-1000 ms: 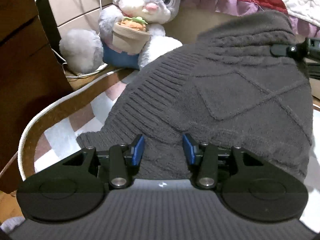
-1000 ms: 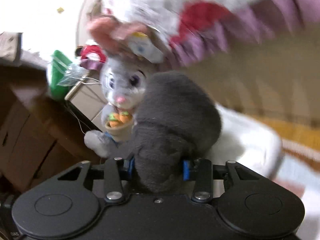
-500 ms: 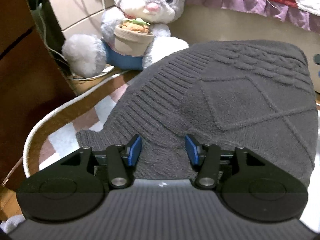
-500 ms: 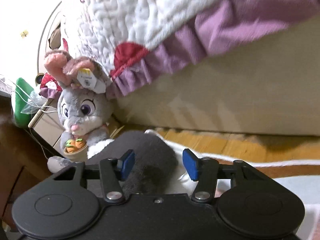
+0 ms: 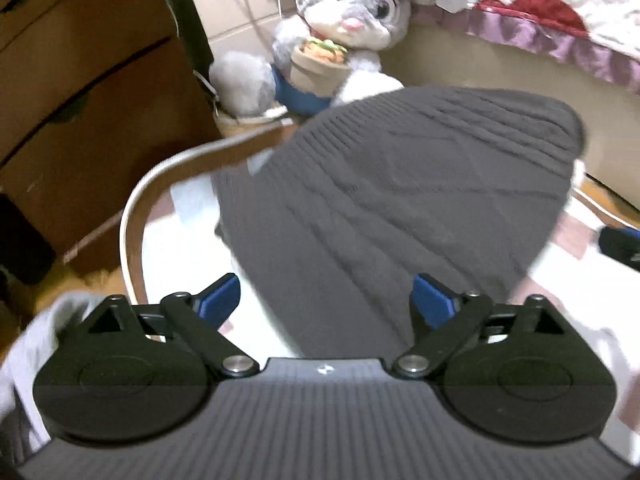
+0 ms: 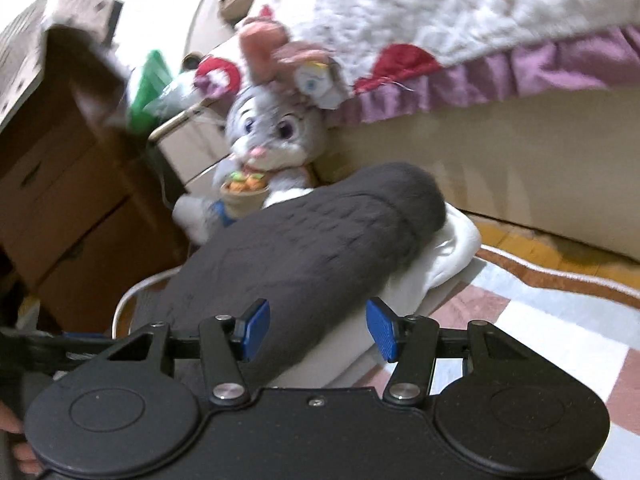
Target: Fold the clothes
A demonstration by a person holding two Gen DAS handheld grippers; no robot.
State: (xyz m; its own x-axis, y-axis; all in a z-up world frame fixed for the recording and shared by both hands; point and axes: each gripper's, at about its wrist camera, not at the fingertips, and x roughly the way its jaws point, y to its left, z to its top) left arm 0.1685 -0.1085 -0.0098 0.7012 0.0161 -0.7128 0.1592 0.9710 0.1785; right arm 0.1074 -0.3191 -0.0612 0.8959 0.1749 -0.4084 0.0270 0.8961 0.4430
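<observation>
Left wrist view: left gripper (image 5: 326,296) spread wide, gripping nothing; folded grey sweater (image 5: 400,200) directly ahead at 12 o'clock, long axis toward 1 o'clock. Right gripper (image 6: 318,328) likewise open, sweater (image 6: 304,248) at 11 o'clock, comparably near.

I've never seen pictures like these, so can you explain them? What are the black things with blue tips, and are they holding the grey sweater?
The black things are grabbing tools that a person holds, one in each hand. Each has two fingers with blue pads and a small camera looking forward along them. One picture comes from the left tool, the other from the right tool. Both tools are open, so nothing is held now. A dark grey knitted sweater, folded over, lies on a checked rug, and the right view shows something white under it. Behind it sits a grey plush bunny holding a pot of carrots, beside a bed with a frilly quilt and brown drawers.
</observation>
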